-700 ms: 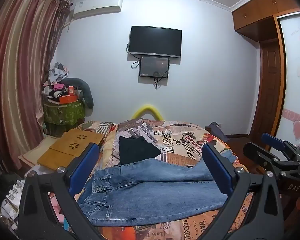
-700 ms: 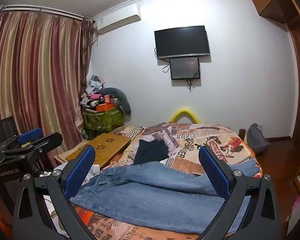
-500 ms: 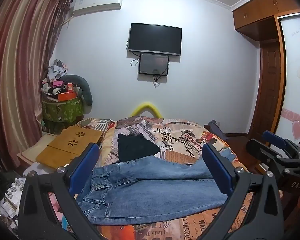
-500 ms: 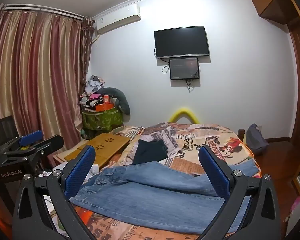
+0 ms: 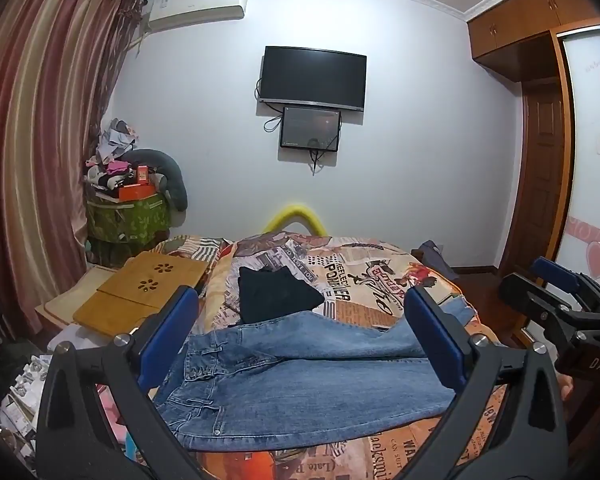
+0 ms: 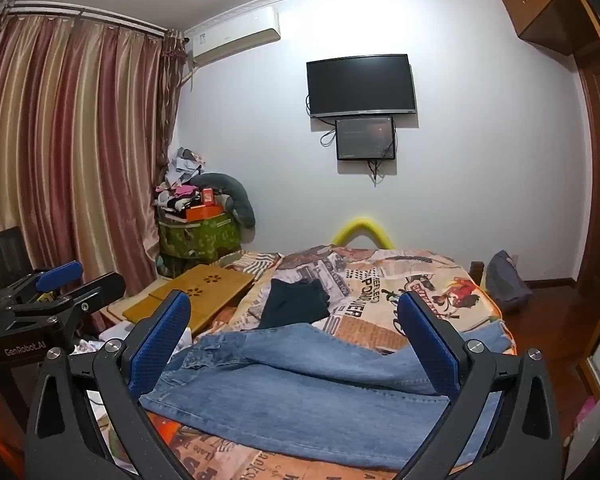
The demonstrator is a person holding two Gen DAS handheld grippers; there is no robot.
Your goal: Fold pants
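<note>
- Two grippers, your left (image 5: 300, 336) and right (image 6: 294, 332), had jaws spread wide, grasping nothing.
- Jeans (image 5: 300, 384) lay sideways on the bed (image 5: 372, 276), beneath both.

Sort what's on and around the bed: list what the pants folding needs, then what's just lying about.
For the job:
blue jeans
left gripper, open
right gripper, open

Lying about:
black garment
wooden lap desk
green storage box
wall TV
</note>
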